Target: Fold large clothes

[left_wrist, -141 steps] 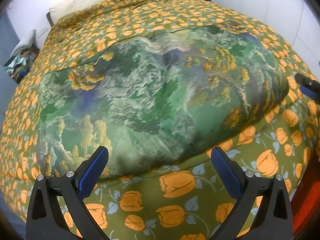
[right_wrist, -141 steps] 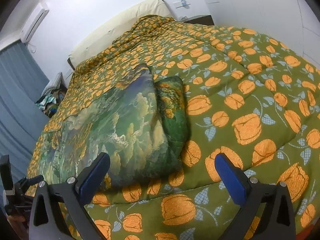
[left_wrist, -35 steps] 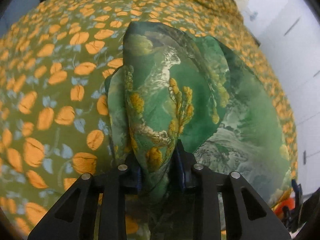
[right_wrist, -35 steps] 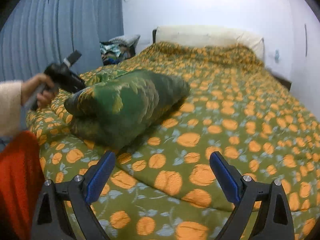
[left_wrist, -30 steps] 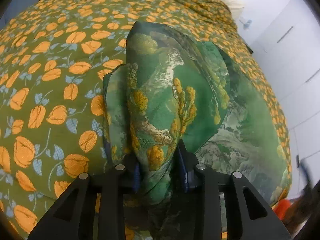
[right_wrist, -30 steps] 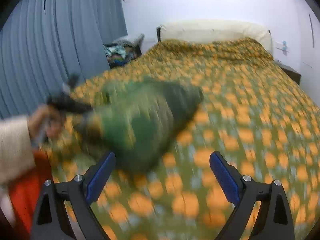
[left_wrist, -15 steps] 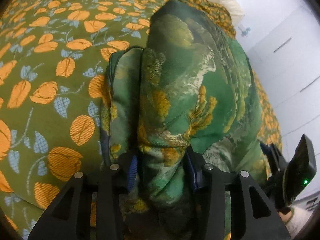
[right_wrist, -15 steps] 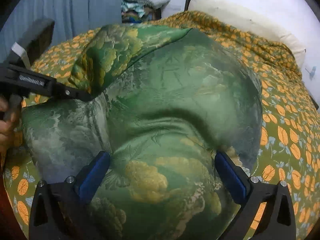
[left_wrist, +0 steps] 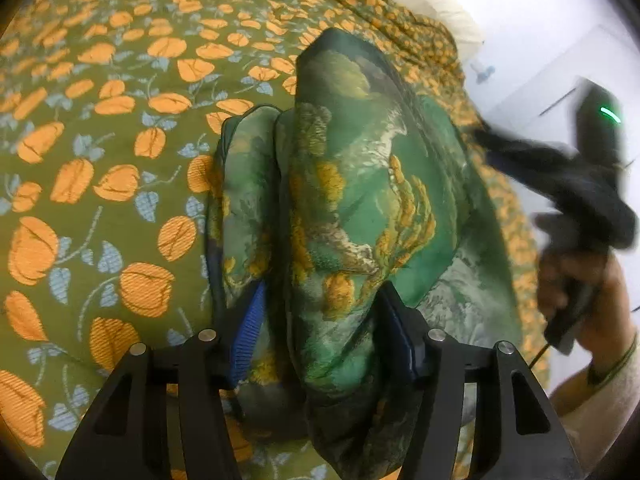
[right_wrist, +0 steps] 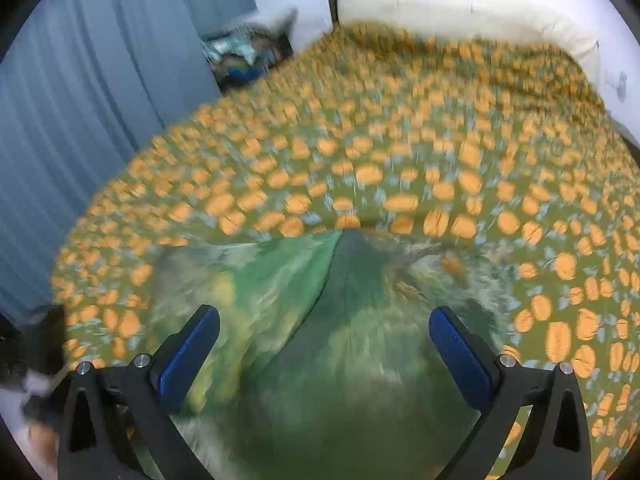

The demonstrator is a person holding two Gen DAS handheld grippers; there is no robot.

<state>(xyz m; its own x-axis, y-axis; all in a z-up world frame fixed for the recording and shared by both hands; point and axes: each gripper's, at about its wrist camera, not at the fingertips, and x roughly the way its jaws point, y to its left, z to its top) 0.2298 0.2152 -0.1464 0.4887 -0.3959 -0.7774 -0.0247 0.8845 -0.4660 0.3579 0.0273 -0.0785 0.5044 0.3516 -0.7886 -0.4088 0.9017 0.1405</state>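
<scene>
**Left grip releasing; quilt bundle set on bed**

Bedspread [left_wrist: 100,184], olive with orange flowers, fills both views and carries the work. Nearest, the left gripper [left_wrist: 320,320] has its jaws opening around a bunched fold of the green quilt [left_wrist: 360,184]; a second ago they clamped that fold tightly, now the left pad stands clear. At 3 o'clock the right gripper [left_wrist: 560,168], blurred, is empty; its own view shows wide-apart fingers [right_wrist: 188,348] above the bundle. Farther off, a pillow [right_wrist: 460,8] lies at 12 o'clock. Judgement: this fold is laid; next comes re-gripping or tidying.
</scene>
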